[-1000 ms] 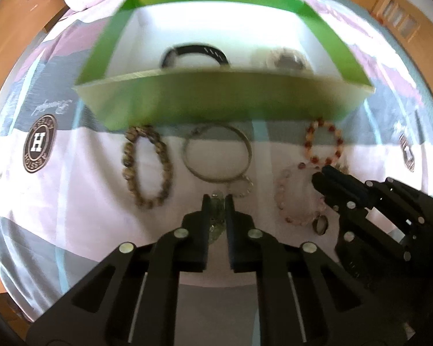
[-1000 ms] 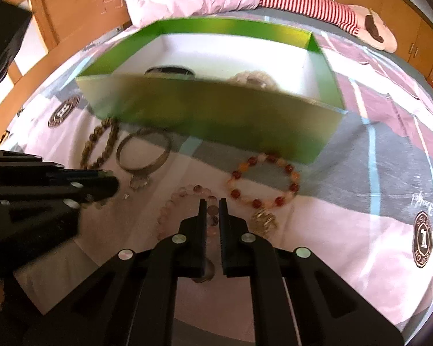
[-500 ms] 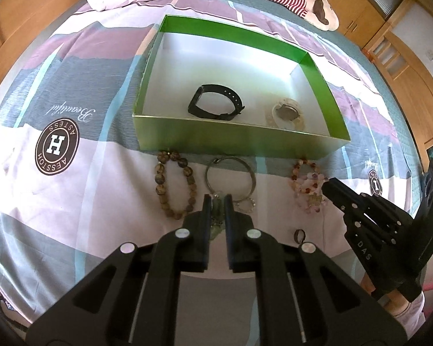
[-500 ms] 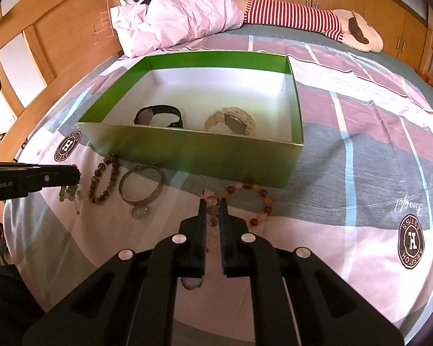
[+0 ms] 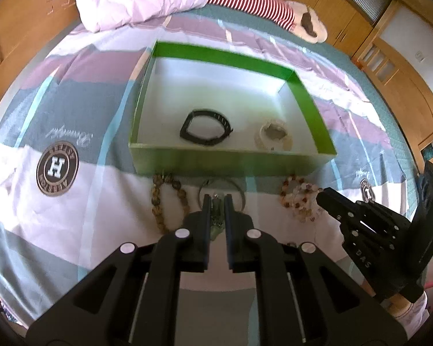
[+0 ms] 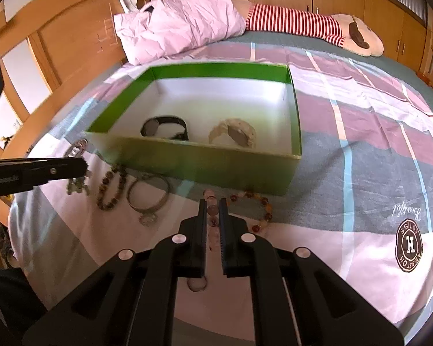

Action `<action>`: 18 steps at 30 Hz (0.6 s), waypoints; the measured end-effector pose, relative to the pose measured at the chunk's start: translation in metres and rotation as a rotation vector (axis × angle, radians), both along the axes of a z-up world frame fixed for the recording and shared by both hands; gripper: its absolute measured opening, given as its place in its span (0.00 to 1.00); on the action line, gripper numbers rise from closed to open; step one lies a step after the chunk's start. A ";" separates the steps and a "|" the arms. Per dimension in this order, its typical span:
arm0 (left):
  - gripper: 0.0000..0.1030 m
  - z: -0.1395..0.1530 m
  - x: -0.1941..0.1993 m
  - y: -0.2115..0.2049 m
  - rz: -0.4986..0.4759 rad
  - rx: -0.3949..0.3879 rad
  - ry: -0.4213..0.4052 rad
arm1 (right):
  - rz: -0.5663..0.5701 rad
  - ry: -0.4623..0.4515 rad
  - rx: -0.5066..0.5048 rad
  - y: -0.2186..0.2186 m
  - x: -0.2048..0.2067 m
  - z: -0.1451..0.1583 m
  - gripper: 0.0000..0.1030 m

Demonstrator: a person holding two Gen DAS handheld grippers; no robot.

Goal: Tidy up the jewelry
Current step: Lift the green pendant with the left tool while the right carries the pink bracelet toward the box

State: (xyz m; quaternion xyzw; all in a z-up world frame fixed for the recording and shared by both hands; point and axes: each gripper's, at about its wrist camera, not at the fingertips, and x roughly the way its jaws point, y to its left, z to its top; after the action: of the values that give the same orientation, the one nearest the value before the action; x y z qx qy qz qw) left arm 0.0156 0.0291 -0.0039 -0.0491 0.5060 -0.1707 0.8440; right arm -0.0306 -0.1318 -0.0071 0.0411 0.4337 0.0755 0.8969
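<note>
The box (image 6: 216, 170) is showing bright green walls and a white floor, with a black band (image 6: 164, 127) and a cream watch (image 6: 233, 132) lying inside. The bedsheet (image 6: 360, 150) is displaying mauve, grey and white blocks crossed by pale blue lines, plus brown round logos (image 6: 409, 248). A brown bead bracelet (image 5: 166, 201), a silver bangle (image 6: 148, 194) and an amber-red bead bracelet (image 6: 259, 210) are lying outside. The pillow (image 6: 182, 20) is looking pale pink; the plush toy (image 6: 297, 21) is wearing red-and-white stripes.

Bed (image 6: 360, 121) w/ green box (image 6: 216, 167), bracelets (image 6: 111, 187), pillow (image 6: 182, 23).

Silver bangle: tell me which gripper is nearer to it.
Left. The left gripper, holding a greenish piece, is over the silver bangle; the right gripper, holding pink beads, is off to its right.
</note>
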 end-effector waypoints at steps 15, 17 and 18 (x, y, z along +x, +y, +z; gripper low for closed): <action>0.08 0.034 0.097 0.010 0.087 -0.082 -0.118 | -0.045 -0.079 0.093 -0.025 0.100 0.047 0.07; 0.07 0.020 0.118 0.008 0.119 -0.029 -0.108 | -0.068 -0.028 0.089 -0.026 0.126 0.032 0.07; 0.07 0.013 0.126 0.008 0.139 0.002 -0.097 | -0.073 -0.006 0.085 -0.025 0.136 0.025 0.07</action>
State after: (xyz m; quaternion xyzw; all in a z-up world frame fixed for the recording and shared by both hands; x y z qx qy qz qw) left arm 0.1413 0.0374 0.0091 -0.0748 0.4599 -0.1132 0.8775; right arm 0.1053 -0.1569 0.0178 0.0947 0.4258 0.0613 0.8978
